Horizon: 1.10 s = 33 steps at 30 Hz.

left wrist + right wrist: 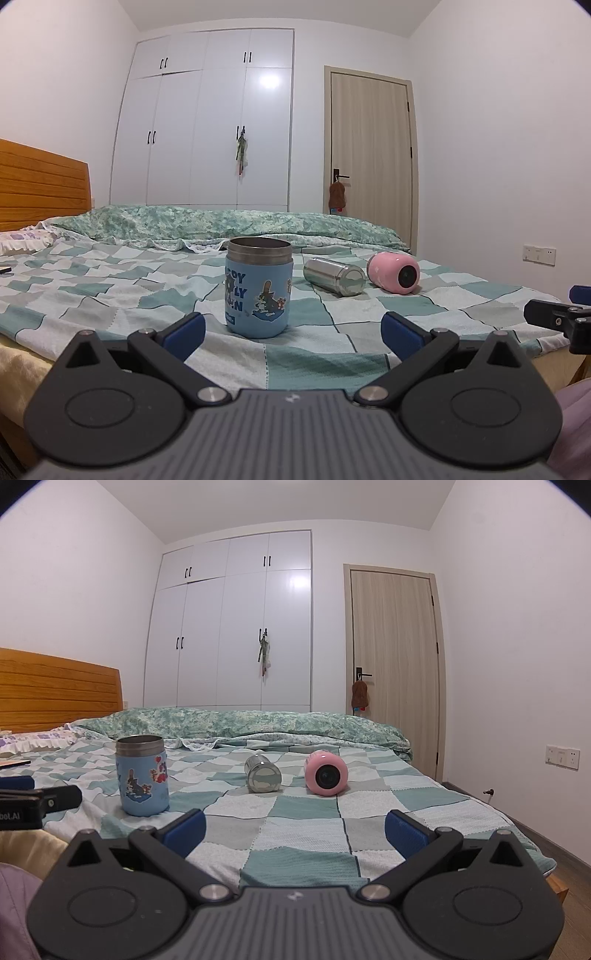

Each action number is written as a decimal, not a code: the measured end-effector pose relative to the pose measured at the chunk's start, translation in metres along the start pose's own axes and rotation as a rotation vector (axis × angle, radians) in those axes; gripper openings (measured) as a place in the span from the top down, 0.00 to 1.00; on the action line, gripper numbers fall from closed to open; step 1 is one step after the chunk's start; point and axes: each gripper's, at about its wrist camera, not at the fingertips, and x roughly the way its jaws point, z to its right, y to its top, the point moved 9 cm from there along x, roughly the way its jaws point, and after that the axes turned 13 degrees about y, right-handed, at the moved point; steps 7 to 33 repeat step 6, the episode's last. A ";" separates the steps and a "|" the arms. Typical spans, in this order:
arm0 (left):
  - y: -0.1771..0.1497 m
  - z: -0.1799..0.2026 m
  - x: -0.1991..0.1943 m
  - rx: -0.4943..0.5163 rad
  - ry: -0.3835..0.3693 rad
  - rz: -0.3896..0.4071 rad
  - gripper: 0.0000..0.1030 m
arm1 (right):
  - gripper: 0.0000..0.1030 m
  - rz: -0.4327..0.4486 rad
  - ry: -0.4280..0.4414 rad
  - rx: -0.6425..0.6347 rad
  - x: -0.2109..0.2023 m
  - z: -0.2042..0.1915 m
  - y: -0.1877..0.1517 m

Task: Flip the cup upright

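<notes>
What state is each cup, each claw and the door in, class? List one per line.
blue cup: upright, mouth up
steel cup: lying on its side
pink cup: lying on its side
left claw: open, empty
right claw: open, empty
door: closed

Shiny steel cup (334, 276) lies on woven bedspread (306, 350).

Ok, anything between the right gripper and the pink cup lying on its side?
Nothing visible. The right gripper is open, with only bare checkered bedspread ahead up to the pink cup. The steel cup lies apart, to its left; the blue cup stands further left.
</notes>
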 end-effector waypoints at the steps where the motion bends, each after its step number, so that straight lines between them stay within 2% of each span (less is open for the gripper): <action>1: 0.000 0.000 0.000 0.002 0.001 0.003 0.00 | 0.00 0.000 0.000 0.000 0.000 0.000 0.000; 33: 0.000 0.001 -0.001 0.003 -0.002 0.002 0.00 | 0.00 0.000 0.000 0.000 0.000 0.000 0.000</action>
